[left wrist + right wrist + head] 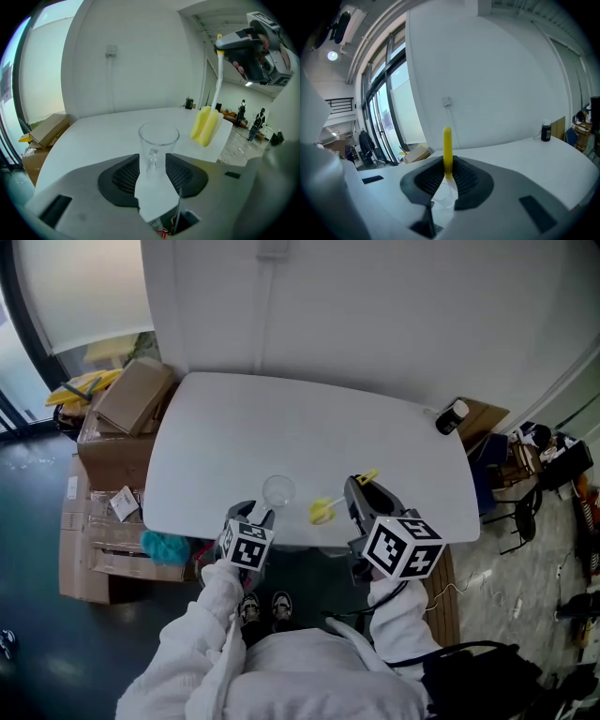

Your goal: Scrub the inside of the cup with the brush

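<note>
Your left gripper (153, 169) has its jaws wide apart. The glass cup (158, 139) stands upright on the white table (281, 418) between them, and the pads aren't pressing it. Your right gripper (447, 171) is clamped on the yellow handle of the brush (206, 124), whose sponge head hangs just beside the cup's rim, outside it. So no scrubbing is going on, I'd say. Next you need a steady hold on the cup, then the sponge goes down into its mouth. No writing is readable, and the dark bottle (451, 416) at the far corner is too small to read.
</note>
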Available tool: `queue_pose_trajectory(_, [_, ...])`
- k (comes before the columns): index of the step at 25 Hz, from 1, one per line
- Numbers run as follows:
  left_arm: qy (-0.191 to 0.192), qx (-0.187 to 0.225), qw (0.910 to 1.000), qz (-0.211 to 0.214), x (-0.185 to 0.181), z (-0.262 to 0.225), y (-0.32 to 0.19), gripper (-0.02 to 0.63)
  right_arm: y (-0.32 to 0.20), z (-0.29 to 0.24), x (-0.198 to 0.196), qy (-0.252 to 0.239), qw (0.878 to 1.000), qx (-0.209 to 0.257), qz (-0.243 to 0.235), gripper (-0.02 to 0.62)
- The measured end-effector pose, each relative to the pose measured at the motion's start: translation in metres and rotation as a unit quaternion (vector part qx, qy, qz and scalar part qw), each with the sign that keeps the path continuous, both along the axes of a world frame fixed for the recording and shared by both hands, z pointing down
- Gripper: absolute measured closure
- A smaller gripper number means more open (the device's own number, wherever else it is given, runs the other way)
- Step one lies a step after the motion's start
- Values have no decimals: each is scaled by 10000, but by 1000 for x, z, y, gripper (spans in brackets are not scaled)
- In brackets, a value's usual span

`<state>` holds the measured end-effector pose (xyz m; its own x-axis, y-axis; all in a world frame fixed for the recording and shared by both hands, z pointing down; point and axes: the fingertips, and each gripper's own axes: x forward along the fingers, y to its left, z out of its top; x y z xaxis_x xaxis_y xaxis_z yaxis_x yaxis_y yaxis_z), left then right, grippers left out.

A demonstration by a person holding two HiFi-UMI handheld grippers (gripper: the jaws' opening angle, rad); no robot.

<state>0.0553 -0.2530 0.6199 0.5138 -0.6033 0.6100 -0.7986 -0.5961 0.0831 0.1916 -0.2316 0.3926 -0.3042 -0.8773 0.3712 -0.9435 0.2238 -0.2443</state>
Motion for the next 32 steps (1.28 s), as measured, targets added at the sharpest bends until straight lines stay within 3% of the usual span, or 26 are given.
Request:
queue_pose_trajectory(7, [115, -145, 9998, -90, -2, 3, -2, 488, -1, -4, 3, -132, 9999, 62, 14, 491])
queue_pose_trajectory(19, [55, -174, 9998, 115, 2, 3, -1, 540, -7, -16, 2, -232, 9996, 166, -22, 491])
queue_pose_trajectory(24, [118, -230, 9993, 266, 7, 3, 0, 554, -19, -38, -20, -499, 9974, 297, -423, 491])
queue_pose_trajectory(32, [218, -285, 9986, 376, 11, 2, 1, 560, -39, -48, -65, -379, 9933, 497, -976, 491])
